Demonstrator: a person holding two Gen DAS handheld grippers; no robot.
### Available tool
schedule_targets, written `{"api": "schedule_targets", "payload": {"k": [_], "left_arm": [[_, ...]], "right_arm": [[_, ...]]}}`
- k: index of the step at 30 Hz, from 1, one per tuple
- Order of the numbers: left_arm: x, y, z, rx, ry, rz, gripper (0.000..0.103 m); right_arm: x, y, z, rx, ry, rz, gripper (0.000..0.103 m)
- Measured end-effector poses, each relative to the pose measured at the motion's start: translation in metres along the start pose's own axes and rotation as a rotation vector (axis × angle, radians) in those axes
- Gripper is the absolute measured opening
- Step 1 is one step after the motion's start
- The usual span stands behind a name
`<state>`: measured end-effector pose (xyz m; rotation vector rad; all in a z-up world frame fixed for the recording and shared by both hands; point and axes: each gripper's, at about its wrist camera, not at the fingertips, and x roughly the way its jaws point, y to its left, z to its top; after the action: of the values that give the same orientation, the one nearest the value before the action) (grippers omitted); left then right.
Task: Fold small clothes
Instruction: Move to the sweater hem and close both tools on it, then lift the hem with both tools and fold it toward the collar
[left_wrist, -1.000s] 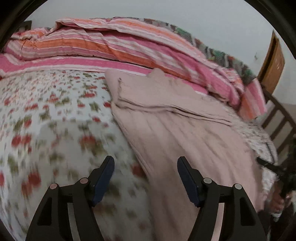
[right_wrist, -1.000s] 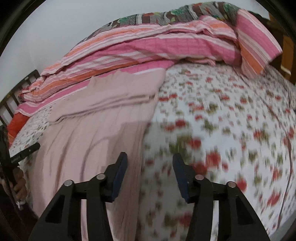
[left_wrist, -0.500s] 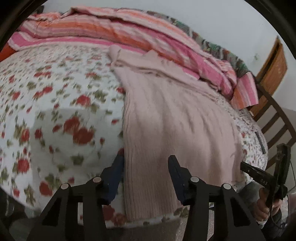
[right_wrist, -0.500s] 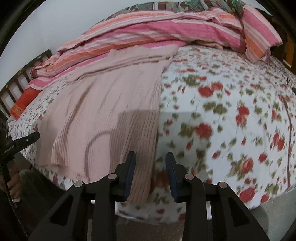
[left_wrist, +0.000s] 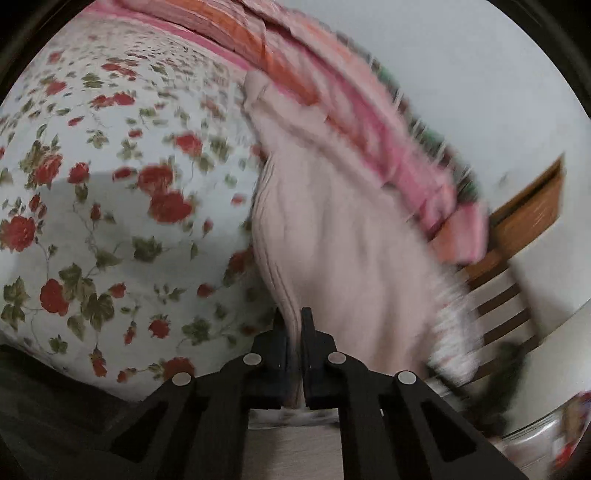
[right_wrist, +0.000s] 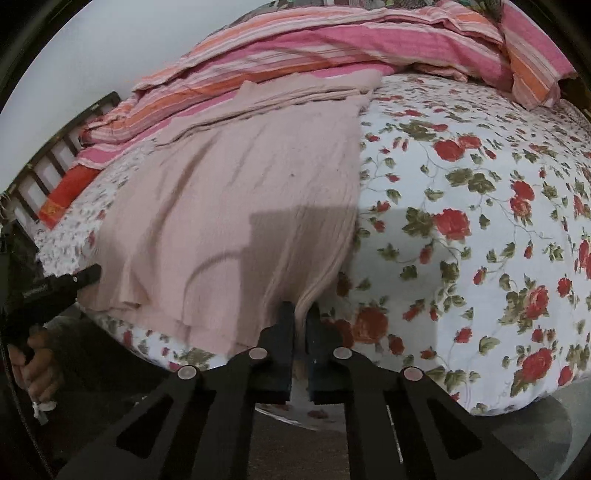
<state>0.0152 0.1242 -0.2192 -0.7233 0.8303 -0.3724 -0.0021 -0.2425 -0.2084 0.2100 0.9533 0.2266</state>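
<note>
A pale pink ribbed knit garment (right_wrist: 251, 192) lies lengthwise on the floral bed sheet (right_wrist: 480, 221), its near hem at the bed's front edge. My right gripper (right_wrist: 301, 314) is shut on the garment's near right hem corner. My left gripper (left_wrist: 294, 317) is shut on the near left hem corner of the same garment (left_wrist: 332, 236). The left wrist view is blurred by motion. The other hand-held gripper (right_wrist: 55, 288) shows at the left of the right wrist view.
A striped pink and orange blanket (right_wrist: 332, 40) is bunched along the far side of the bed. A wooden headboard (left_wrist: 524, 218) with slats stands at the right in the left wrist view. A slatted bed end (right_wrist: 55, 147) shows at the left.
Both grippers have drawn back to the near bed edge and closed on the garment's hem corners. Earlier both were open above the garment's sides.
</note>
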Motion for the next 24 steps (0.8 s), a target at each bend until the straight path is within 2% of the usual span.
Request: {"api": "schedule_targets", "payload": {"k": [1,3,6,10,16,19,24], "left_arm": [[-0.010,0.002,0.004,-0.022,-0.027,-0.045,0.006],[-0.025,0.003,0.012,-0.041,-0.064,-0.086,0.006],[-0.040,-0.001,0.020,-0.040,-0.100,-0.106,0.006],[-0.046,-0.009,0.026,-0.027,-0.123,-0.124,0.006],[-0.045,-0.028,0.048,0.015,-0.150,-0.165,0.006],[-0.042,-0.043,0.074,0.030,-0.177,-0.166,0.006],[-0.022,-0.069,0.127,0.075,-0.236,-0.142,0.006]], "right_arm": [[-0.008,-0.003,0.001,0.023,-0.026,0.038,0.004],[-0.029,-0.009,0.004,0.069,-0.094,0.095,0.004],[-0.053,-0.023,0.011,0.154,-0.165,0.150,0.004],[-0.067,-0.030,0.020,0.208,-0.194,0.199,0.004],[-0.076,-0.025,0.043,0.221,-0.254,0.266,0.004],[-0.074,-0.026,0.066,0.243,-0.283,0.304,0.004],[-0.061,-0.028,0.123,0.274,-0.341,0.351,0.004]]}}
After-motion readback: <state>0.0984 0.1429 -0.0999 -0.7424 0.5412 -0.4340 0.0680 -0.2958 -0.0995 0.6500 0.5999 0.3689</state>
